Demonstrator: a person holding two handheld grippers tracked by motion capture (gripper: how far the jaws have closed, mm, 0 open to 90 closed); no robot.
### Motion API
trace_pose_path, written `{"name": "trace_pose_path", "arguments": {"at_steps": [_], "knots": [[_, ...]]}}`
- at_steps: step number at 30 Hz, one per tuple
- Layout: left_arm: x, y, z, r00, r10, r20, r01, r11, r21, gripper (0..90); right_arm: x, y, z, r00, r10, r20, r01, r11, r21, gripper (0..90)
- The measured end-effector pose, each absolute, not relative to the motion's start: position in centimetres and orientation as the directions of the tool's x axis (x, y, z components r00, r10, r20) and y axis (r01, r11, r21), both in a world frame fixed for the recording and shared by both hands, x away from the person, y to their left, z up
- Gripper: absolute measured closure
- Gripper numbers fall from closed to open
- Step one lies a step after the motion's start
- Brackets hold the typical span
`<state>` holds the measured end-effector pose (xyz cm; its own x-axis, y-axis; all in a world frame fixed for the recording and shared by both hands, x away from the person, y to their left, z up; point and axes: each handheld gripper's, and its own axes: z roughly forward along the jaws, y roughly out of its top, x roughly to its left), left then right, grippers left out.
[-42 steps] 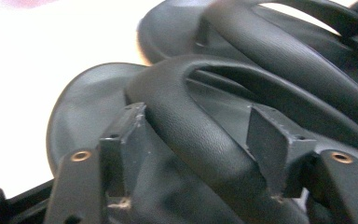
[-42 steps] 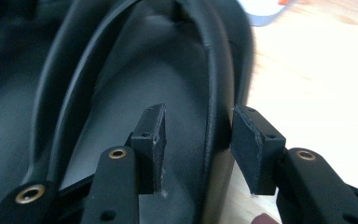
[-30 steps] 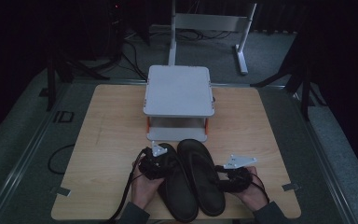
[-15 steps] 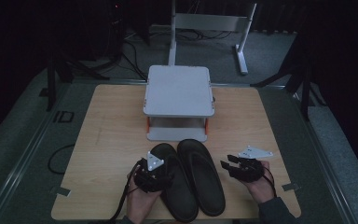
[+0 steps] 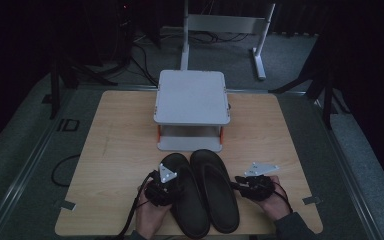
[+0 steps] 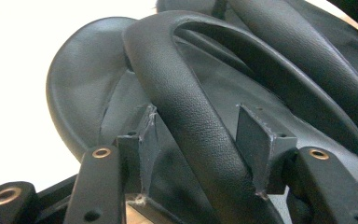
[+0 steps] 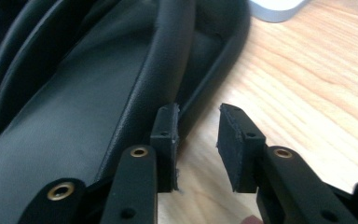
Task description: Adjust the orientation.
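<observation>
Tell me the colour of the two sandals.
Black, both sandals; the high view shows it best.

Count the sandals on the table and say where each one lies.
2. The left sandal lies by the left gripper; the right sandal lies beside it, toward the right gripper.

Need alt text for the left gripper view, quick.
The left claw straddles the thick black strap of a black sandal, one jaw on each side of it. Pale tabletop lies behind, washed out bright.
</observation>
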<state>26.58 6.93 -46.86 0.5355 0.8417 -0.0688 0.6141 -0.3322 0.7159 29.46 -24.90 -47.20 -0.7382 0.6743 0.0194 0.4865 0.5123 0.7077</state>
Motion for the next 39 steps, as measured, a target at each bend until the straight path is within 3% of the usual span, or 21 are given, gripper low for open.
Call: {"name": "trace_pose_path", "arguments": {"at_steps": [17,22,28,39], "knots": [[30.0,9.6,-46.0,0.549,0.834,-0.050,0.587,-0.342,0.734,64.1,28.1,-21.1,-46.9,-0.861,0.505,0.059,0.391,0.583,0.713,66.1],[30.5,10.3,-46.3,0.535,0.843,-0.057,0.607,-0.337,0.720,60.2,28.1,-20.7,-47.6,-0.861,0.505,0.060,0.397,0.593,0.700,61.4],[30.4,10.7,-46.6,0.548,0.836,-0.021,0.599,-0.375,0.708,70.0,28.0,-20.5,-47.6,-0.862,0.504,0.057,0.394,0.595,0.700,61.1],[30.2,11.5,-46.7,0.573,0.820,-0.009,0.589,-0.403,0.701,69.0,27.8,-19.5,-47.6,-0.872,0.486,0.065,0.385,0.596,0.705,60.4]]}}
